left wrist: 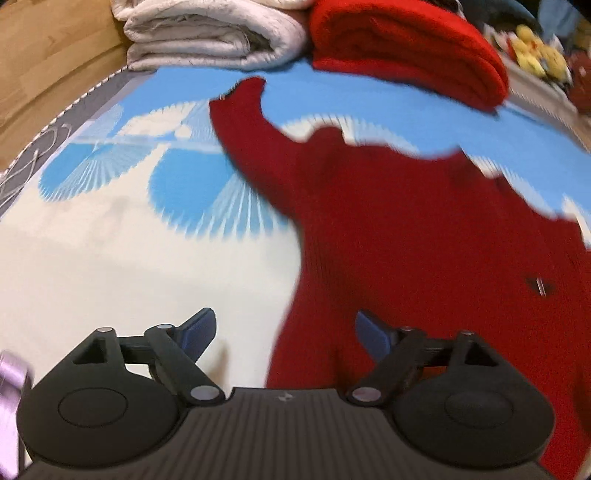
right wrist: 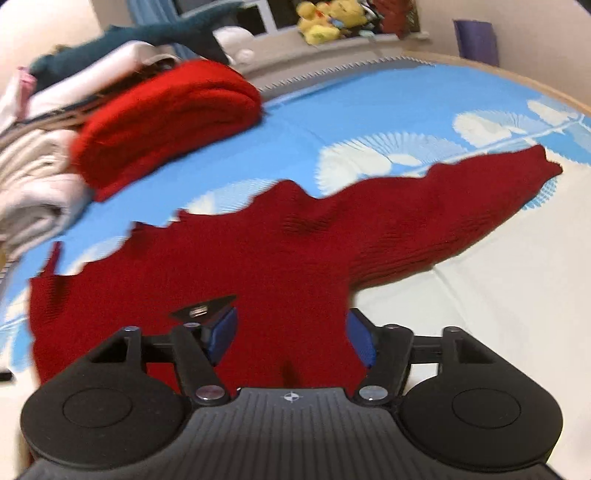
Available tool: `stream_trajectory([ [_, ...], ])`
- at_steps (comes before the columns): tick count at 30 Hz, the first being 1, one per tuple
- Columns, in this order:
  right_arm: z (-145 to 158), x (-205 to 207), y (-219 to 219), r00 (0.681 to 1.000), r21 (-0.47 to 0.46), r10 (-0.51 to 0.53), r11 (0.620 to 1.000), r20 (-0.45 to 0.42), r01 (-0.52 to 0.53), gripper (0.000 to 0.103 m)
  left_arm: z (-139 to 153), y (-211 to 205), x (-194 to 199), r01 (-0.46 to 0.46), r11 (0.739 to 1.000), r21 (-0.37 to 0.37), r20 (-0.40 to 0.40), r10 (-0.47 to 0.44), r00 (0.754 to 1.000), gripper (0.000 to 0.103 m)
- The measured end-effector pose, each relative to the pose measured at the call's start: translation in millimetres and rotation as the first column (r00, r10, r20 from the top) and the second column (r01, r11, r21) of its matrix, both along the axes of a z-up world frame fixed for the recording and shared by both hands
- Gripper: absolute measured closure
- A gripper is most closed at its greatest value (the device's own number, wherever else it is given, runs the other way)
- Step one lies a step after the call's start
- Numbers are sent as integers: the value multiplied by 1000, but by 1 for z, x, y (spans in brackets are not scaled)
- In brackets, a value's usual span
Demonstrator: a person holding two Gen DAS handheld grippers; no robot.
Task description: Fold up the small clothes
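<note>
A small dark red knit sweater (left wrist: 406,229) lies spread flat on the blue and white sheet (left wrist: 110,258), one sleeve reaching toward the far left. My left gripper (left wrist: 284,332) is open and empty, hovering over the sweater's near left edge. In the right wrist view the same sweater (right wrist: 258,258) lies with its other sleeve stretched to the far right. My right gripper (right wrist: 291,332) is open and empty above the sweater's near hem, a finger on either side of the fabric.
A folded bright red garment (left wrist: 402,44) (right wrist: 166,118) and folded white bedding (left wrist: 207,33) (right wrist: 33,173) sit at the far side of the bed. Yellow plush toys (right wrist: 325,18) line a ledge beyond. A wooden bed frame (left wrist: 48,62) runs along the left.
</note>
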State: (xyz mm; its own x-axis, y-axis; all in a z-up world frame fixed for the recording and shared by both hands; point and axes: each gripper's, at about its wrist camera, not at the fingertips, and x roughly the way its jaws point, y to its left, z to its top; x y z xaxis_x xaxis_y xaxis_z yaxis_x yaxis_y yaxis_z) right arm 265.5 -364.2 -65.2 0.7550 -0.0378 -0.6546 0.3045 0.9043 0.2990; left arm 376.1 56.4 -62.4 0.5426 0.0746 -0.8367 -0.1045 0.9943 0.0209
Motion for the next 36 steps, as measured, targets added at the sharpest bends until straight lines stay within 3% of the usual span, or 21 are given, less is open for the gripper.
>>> stream_trajectory([
  [2, 9, -22, 15, 999, 5, 33, 999, 7, -33, 25, 0, -3, -44, -14, 1000, -15, -12, 14, 1000, 2],
  [6, -2, -81, 42, 995, 57, 97, 994, -26, -96, 23, -11, -7, -115, 15, 999, -47, -23, -16, 1000, 0],
  [10, -35, -118, 60, 980, 78, 126, 990, -156, -115, 23, -35, -13, -144, 109, 993, 52, 2, -109, 994, 0],
  [12, -46, -121, 62, 967, 68, 141, 989, -211, -130, 24, -46, -12, -144, 144, 986, 85, -3, -144, 990, 0],
  [15, -51, -123, 61, 968, -46, 107, 992, -225, -120, 23, -49, -5, -140, 144, 989, 29, -28, -143, 989, 0],
  [19, -52, -118, 64, 964, -123, 98, 984, -249, -132, 21, -52, 1, -138, 167, 985, 33, -42, -165, 985, 0],
  [25, -44, -106, 65, 974, -166, 97, 977, -205, -132, 21, -43, 7, -136, 166, 986, 13, -20, -165, 986, 0],
  [31, -47, -105, 51, 977, -220, 49, 971, -208, -96, 21, -19, 9, -127, 107, 983, 150, 105, -124, 987, 0],
  [36, -51, -106, 41, 973, -252, -4, 966, -232, -56, 20, -29, 13, -118, 98, 992, 75, 13, -99, 995, 0],
])
